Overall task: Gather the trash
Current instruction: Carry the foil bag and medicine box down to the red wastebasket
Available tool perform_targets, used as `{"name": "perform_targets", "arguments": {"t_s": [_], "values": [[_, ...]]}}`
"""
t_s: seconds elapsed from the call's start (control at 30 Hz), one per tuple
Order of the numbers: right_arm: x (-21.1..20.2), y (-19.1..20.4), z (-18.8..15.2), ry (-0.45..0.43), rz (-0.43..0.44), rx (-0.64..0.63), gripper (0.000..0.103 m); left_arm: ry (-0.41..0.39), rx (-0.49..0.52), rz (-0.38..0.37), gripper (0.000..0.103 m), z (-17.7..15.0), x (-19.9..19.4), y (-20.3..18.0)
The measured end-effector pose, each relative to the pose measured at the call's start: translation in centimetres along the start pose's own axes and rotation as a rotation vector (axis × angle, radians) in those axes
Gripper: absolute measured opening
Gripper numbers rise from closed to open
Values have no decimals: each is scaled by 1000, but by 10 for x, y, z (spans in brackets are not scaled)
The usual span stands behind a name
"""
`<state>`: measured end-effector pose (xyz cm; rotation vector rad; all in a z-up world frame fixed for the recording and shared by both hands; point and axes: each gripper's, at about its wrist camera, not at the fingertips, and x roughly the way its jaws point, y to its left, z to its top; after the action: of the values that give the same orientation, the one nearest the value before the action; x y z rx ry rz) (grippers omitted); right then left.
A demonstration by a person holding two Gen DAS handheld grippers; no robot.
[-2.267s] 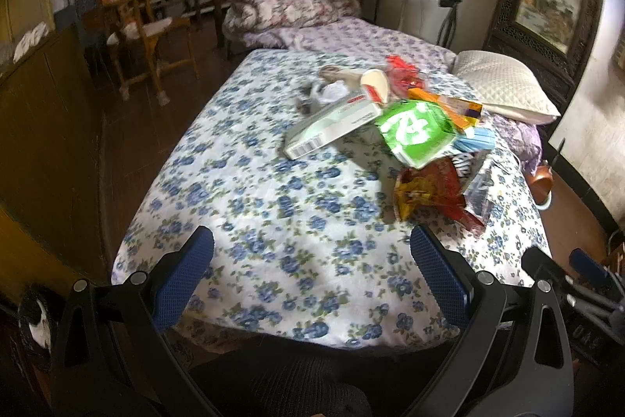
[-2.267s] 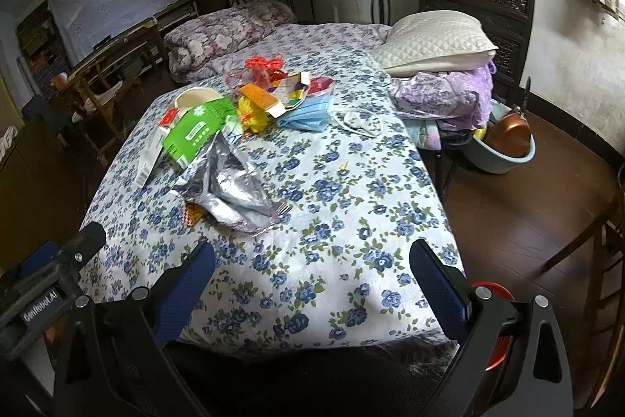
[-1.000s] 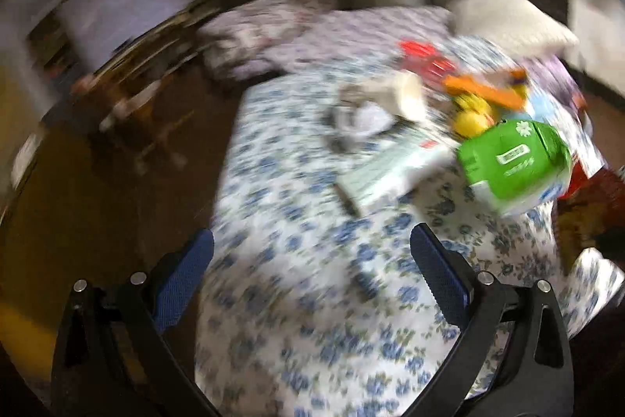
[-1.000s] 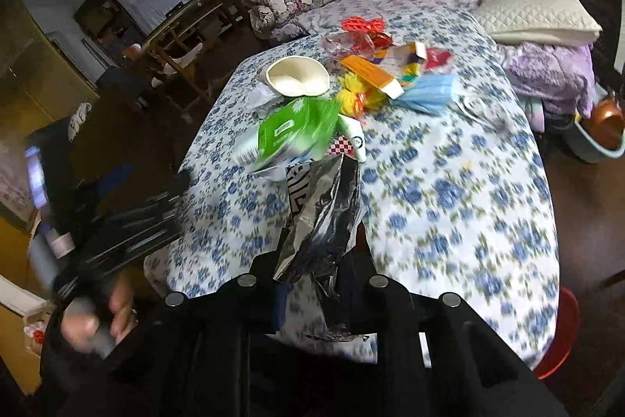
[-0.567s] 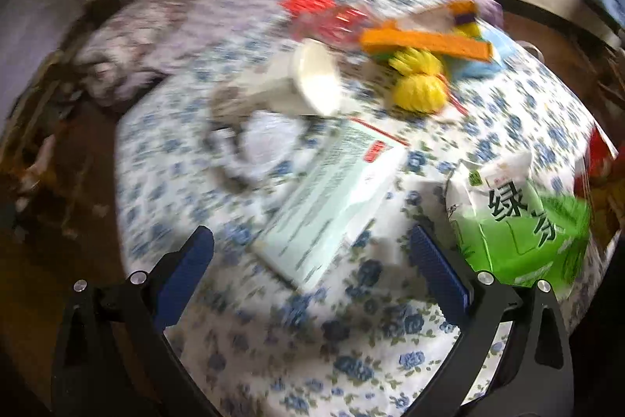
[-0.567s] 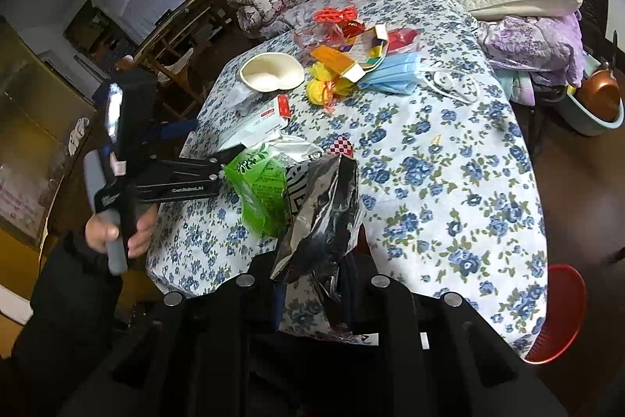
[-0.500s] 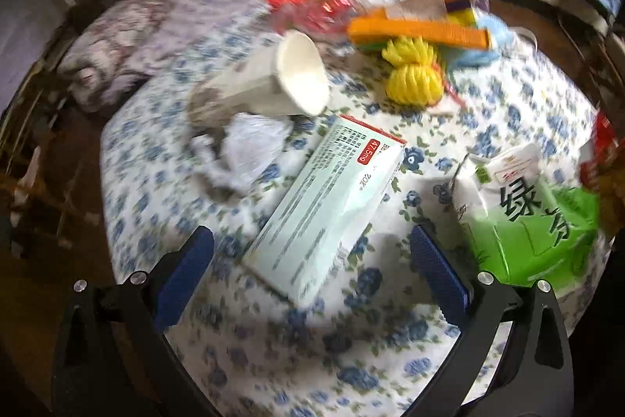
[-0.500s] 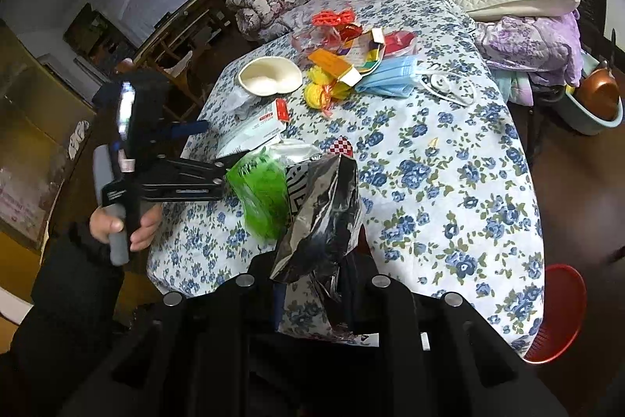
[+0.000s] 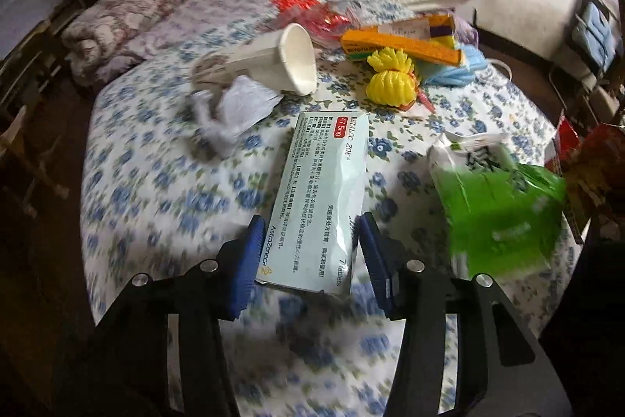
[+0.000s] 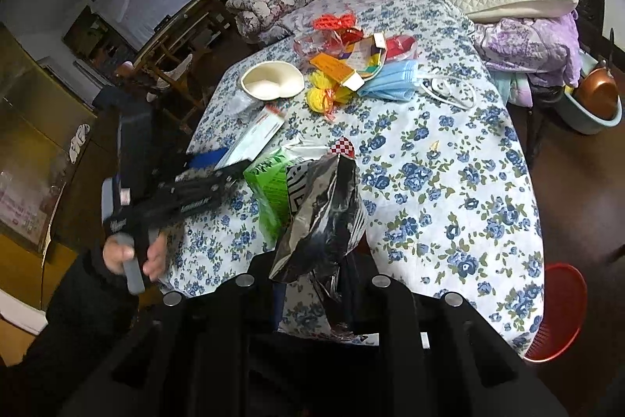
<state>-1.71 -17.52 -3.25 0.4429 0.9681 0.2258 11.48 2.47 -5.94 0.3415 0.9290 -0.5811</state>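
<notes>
On the flower-print bed (image 9: pixel 156 190), the left tool (image 9: pixel 310 253) straddles the near end of a pale medicine box (image 9: pixel 320 198) — its blue pads are closing in, a sliver of gap showing on each side. Just right of the box lies a green packet (image 9: pixel 496 217); beyond it, a tipped paper cup (image 9: pixel 281 59) and crumpled tissue (image 9: pixel 238 108). The right tool (image 10: pixel 312 284) is clamped nearly shut on a silver foil bag (image 10: pixel 324 217) — held above the bed's near edge.

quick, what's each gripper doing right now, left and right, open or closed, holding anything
Left gripper: closing around the medicine box, pads not yet pressing it.
Right gripper: closed on the foil snack bag.
</notes>
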Motion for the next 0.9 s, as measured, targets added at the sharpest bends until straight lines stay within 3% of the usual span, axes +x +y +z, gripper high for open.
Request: {"name": "perform_targets", "arguments": {"t_s": [0.2,0.43,0.63,0.9], "values": [[-15,7,-3,-35,17,-5,23,-134,-123,32,49,-11,-67,-5],[-37,14,-3,-99,-4,-9,23,-197,-165,67,49,2,-119,-39],[-70,1,-2,-171,-64,-7,23,-208,-148,40,49,18,-141,-83],[-136,-70,-22,-247,-151,99,23,-233,-38,-66,49,48,-148,-180]]}}
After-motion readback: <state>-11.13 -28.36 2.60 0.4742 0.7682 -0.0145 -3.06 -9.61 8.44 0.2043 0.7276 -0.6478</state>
